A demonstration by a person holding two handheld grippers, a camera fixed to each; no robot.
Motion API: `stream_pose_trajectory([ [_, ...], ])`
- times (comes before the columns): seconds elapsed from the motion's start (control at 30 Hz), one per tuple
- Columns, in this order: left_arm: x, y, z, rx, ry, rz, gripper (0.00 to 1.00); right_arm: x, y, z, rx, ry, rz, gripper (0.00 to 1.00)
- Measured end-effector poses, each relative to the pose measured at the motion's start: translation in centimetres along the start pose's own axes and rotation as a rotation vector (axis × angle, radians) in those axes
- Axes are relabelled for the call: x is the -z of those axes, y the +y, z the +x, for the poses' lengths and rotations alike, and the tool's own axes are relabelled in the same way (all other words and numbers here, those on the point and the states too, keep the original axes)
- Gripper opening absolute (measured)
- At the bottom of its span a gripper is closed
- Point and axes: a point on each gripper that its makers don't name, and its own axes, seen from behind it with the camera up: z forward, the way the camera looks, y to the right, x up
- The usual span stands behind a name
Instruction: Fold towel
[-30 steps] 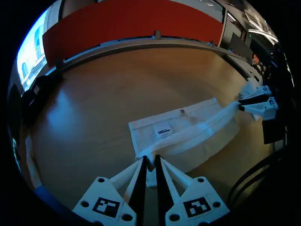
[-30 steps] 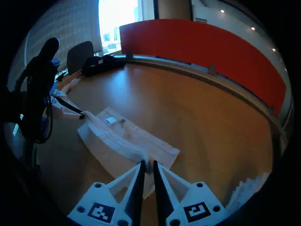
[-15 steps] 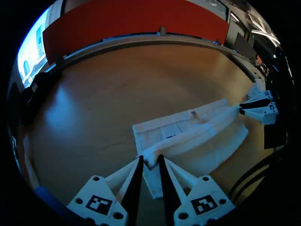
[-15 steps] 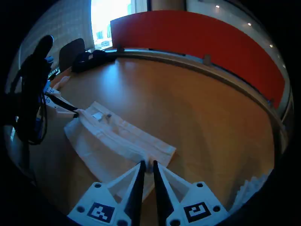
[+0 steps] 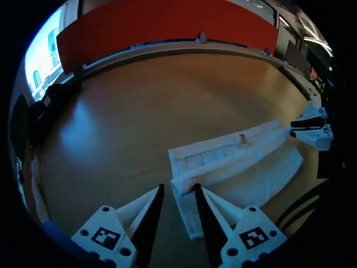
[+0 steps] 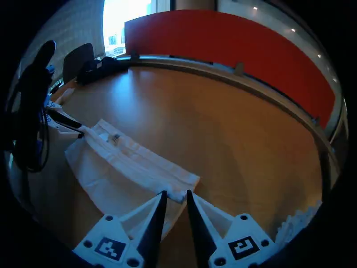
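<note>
Wooden tabletop (image 5: 147, 111) spreads under everything, brown with a cool blue sheen toward 9 o'clock. Nearest in the left gripper view, at 6 o'clock, the left gripper (image 5: 177, 201) has its two fingers spread well apart. A folded corner of the white towel (image 5: 232, 161) lies loose in the gap, closer to the 5 o'clock finger, and neither finger clamps it. From there the towel runs toward 3 o'clock as a long doubled band lying on the table, with a small barcode tag (image 5: 242, 138) on its upper layer. At its far end sits the right gripper (image 5: 296, 128), tips just at the cloth. Beyond, a red partition (image 5: 169, 22) curves along the table's far edge from 10 to 1 o'clock.

The right gripper view looks down the same towel from the other end. At 6 o'clock that gripper's own fingers stand parted, less widely, with the bunched corner sitting between them unclamped. The band stretches to 9 o'clock, where the left gripper shows with its fingers apart. This view adds a bright window (image 6: 125, 22) at 11 o'clock, a chair (image 6: 73, 64) and a dark bag (image 6: 96, 67) at the table's far corner.

Half a second ago both pairs of fingers were pinched shut on the corners. A second ago the upper layer hung as a raised ridge between them; now it has settled lower, and the left gripper has opened further than the right.
</note>
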Motion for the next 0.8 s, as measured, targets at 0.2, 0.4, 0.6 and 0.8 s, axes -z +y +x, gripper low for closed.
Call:
stream_pose_trajectory([
  [0.2,0.4,-1.1,0.8,0.014,0.026,0.025,0.75,0.3,0.7,0.3,0.007,0.011,-0.026,0.81],
  [0.4,1.0,-2.1,1.1,0.025,0.045,0.047,0.95,0.8,1.2,0.3,-0.001,0.023,-0.044,0.95],
  [0.6,1.4,-2.4,1.0,0.035,0.050,0.052,0.95,1.3,1.2,0.4,-0.009,0.029,-0.045,0.95],
  [0.8,1.7,-2.3,0.6,0.039,0.050,0.049,0.95,1.8,0.9,0.5,-0.006,0.035,-0.040,0.95],
])
